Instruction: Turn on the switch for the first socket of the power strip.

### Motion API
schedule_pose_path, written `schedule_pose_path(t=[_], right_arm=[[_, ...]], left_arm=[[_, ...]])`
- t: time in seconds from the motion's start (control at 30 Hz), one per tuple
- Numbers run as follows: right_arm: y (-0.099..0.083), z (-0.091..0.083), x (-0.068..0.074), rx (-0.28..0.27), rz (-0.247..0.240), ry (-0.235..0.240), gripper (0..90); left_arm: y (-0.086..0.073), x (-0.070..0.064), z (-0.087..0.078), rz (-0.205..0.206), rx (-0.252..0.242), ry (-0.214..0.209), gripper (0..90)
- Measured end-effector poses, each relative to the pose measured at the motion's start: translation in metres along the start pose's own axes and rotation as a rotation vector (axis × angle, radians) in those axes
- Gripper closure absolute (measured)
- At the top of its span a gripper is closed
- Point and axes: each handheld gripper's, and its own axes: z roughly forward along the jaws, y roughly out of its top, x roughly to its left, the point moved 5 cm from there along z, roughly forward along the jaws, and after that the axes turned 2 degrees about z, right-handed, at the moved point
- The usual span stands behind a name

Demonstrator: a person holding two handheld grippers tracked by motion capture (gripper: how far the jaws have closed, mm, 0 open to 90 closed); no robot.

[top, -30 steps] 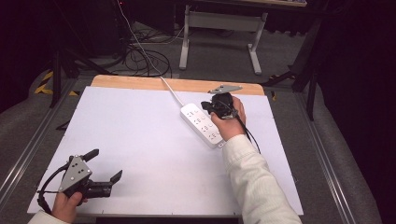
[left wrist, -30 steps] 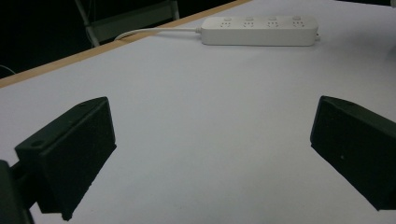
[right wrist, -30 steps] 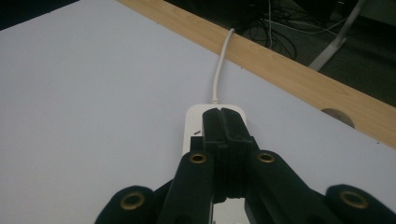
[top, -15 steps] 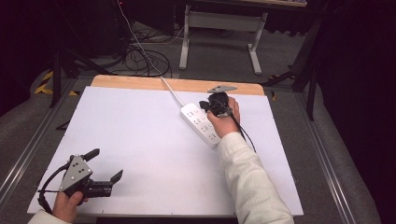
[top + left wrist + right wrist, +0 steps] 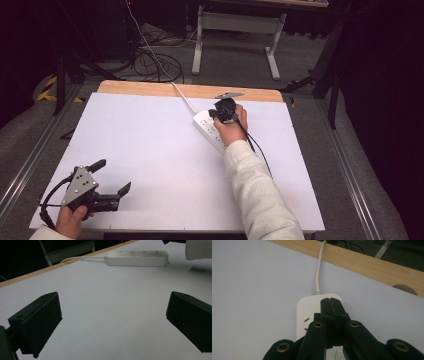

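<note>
A white power strip lies slantwise on the white tabletop, right of the middle, with its white cord running off the far edge. My right gripper is shut and hangs over the strip's cord end. In the right gripper view the closed jaws' tip is just above the strip, near where the cord enters; contact cannot be told. My left gripper rests at the near left corner, open and holding nothing. From there the strip lies far off.
A bare wooden strip borders the table's far edge, with a round hole in it. Beyond it are a metal desk frame and loose cables on the floor. A white sleeve crosses the right half.
My right gripper has shifted slightly left along the power strip toward its cord end. The left gripper has stayed put.
</note>
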Motion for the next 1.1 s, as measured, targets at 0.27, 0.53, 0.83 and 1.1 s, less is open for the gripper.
schedule_pose_path(t=[0.27,0.53,0.83,1.1], right_arm=[[-0.005,0.009,-0.005,0.006,0.024,-0.023,90.0],[-0.011,0.020,-0.003,0.027,0.037,-0.033,90.0],[-0.013,0.025,-0.004,0.029,0.016,-0.065,90.0],[-0.013,0.026,-0.003,0.027,0.002,-0.077,90.0]], left_arm=[[0.000,0.000,0.000,-0.001,0.002,-0.002,0.7],[0.000,0.000,0.000,0.001,0.001,-0.006,0.7],[0.000,0.000,0.000,-0.006,-0.002,-0.009,0.7],[0.001,-0.001,0.000,-0.003,-0.001,-0.011,0.7]])
